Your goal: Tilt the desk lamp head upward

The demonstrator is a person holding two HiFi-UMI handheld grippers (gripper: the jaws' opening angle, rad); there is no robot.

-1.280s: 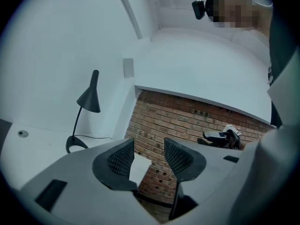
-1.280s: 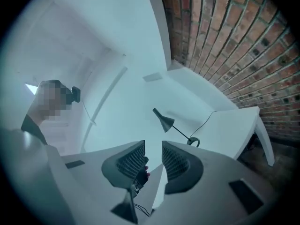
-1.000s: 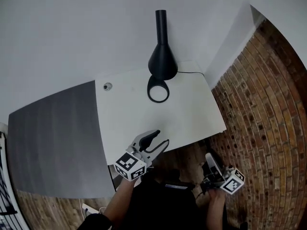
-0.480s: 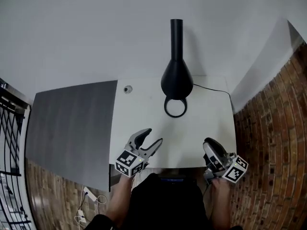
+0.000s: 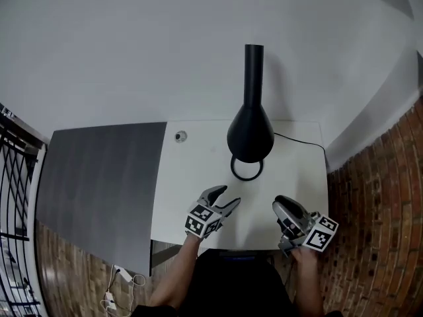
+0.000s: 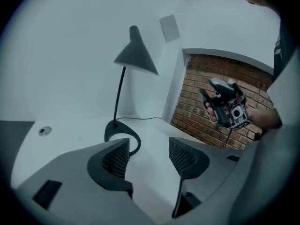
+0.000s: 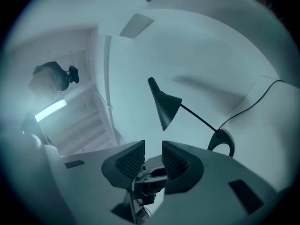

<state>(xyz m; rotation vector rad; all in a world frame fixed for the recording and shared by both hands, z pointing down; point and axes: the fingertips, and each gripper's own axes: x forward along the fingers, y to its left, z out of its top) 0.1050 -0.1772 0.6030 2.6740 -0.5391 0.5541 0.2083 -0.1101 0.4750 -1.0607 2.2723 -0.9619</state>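
Carry the left gripper (image 5: 229,195), opening with nothing in it, to the lamp head (image 5: 250,136), well off at the desk's (image 5: 192,177) back. Nip the head's rim squarely; lift slowly. Keep the right gripper (image 5: 283,209), part open and empty, for steadying the base (image 5: 246,178).

Desk lamp (image 5: 250,134) on bench (image 5: 192,177), 12 o'clock, against wall (image 5: 132,58); round fitting (image 5: 180,136) 10 o'clock; cord (image 5: 297,140) 2 o'clock.

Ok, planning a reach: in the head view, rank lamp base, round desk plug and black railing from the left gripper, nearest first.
1. Lamp base, just ahead, slightly right.
2. Round desk plug, back left of the desk.
3. Black railing, far left, beyond the desk.
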